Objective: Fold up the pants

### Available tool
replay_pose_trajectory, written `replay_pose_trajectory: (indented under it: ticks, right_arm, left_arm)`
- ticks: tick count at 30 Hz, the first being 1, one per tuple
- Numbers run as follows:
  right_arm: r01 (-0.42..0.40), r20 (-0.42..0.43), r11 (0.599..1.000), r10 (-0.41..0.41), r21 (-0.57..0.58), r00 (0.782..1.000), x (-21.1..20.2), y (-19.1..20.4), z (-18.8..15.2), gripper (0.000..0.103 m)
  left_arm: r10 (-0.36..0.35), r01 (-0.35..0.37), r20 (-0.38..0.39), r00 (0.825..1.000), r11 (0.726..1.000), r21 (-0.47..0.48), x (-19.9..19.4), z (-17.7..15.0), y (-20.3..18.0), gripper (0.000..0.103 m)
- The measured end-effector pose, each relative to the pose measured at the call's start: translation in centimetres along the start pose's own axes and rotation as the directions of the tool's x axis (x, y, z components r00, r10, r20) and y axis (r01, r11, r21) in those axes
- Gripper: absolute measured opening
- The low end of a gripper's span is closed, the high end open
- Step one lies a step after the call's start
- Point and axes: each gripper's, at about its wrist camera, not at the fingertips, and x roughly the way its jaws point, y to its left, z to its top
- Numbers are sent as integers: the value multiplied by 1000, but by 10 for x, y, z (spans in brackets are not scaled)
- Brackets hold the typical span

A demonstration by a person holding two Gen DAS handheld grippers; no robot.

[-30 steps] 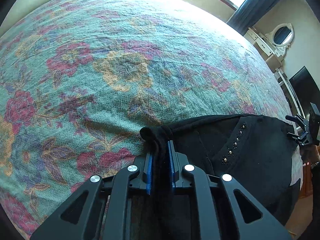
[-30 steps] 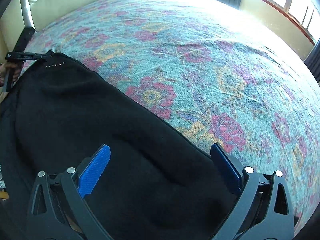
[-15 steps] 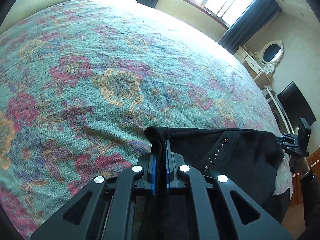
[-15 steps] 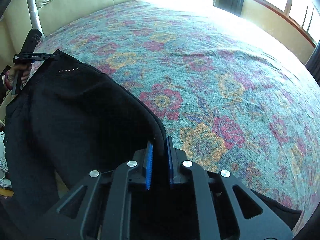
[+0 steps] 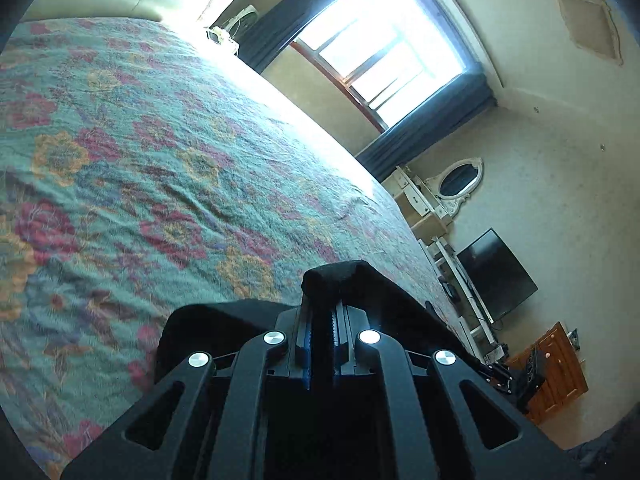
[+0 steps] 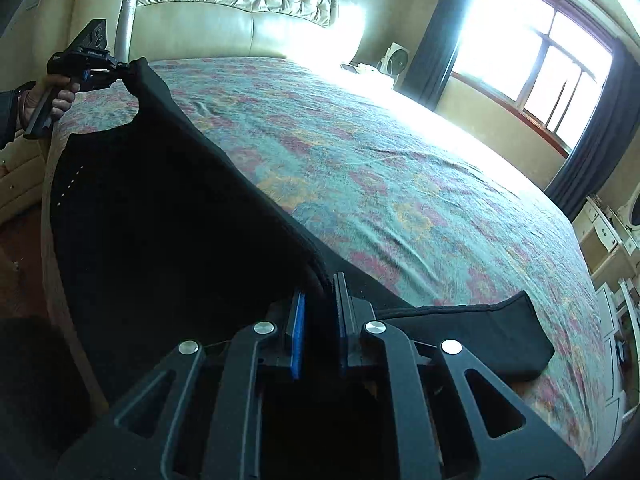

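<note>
Black pants (image 6: pixel 160 216) hang stretched between my two grippers above the near edge of the floral bed (image 6: pixel 400 184). My right gripper (image 6: pixel 318 312) is shut on the pants' edge, blue pads pinching the dark cloth. A loose leg end (image 6: pixel 500 336) lies on the bedspread to its right. My left gripper (image 5: pixel 320 332) is shut on a bunched corner of the pants (image 5: pixel 340 276) near the waist. In the right wrist view the left gripper (image 6: pixel 120 68) shows at the far left, held by a hand (image 6: pixel 56 96), with the pants' corner lifted off the bed.
A floral bedspread (image 5: pixel 160 168) covers the bed, with a tufted cream headboard (image 6: pixel 236 4) behind. A bright window with dark curtains (image 6: pixel 532 60) lies beyond. A white dresser with oval mirror (image 5: pixel 456 180), a black TV (image 5: pixel 496 276) and a wooden cabinet (image 5: pixel 556 368) stand past the bed's foot.
The right gripper shut on the pants' edge. Both grippers then lifted and swung, raising the pants off the bed so the cloth hangs taut between them; both views tilted up toward the room.
</note>
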Motion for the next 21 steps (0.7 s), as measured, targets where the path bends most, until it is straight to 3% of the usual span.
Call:
replay_pose_trajectory:
  ticks: [4,6,9,10,11,13,15,17,21]
  right_arm:
    - [-13,-137,998,5,-57,991,19,43,-40,18]
    - [-8,-159,999,3,-34,987,19,49,-45,32]
    - [-97,-131,979,122,179,984,4,34,-35,65]
    - [-148,-95,945,183,292,979,-1,23,-33,68]
    - [-215,-47,880,259,424,965,-5,11,-36,70]
    - [-344,83,676,387,652,918,-3,-11,-48,70]
    - [-398,176,497,436,771,883,7,-19,-61,70]
    - [-392,201,397,443,830,874,20,-21,-70,70]
    - [-381,242,253,447,889,861,37,-17,-85,70]
  left_arm:
    - [78,-89,-93,993,989,-118,-11,-57,30,15]
    - [128,-148,-120,985,972,-182,-18,-80,46,16]
    - [129,-136,-45,991,946,-295,-42,-100,56,19]
    - [131,-129,-15,991,937,-323,-49,-104,55,19]
    - [126,-117,5,992,933,-341,-52,-107,51,26]
    - [125,-110,21,992,934,-340,-50,-109,39,35]
    - [88,-73,29,996,939,-337,-39,-108,25,38]
    - [95,-85,15,995,940,-330,-24,-104,14,47]
    - [162,-153,-2,987,926,-345,3,-101,9,47]
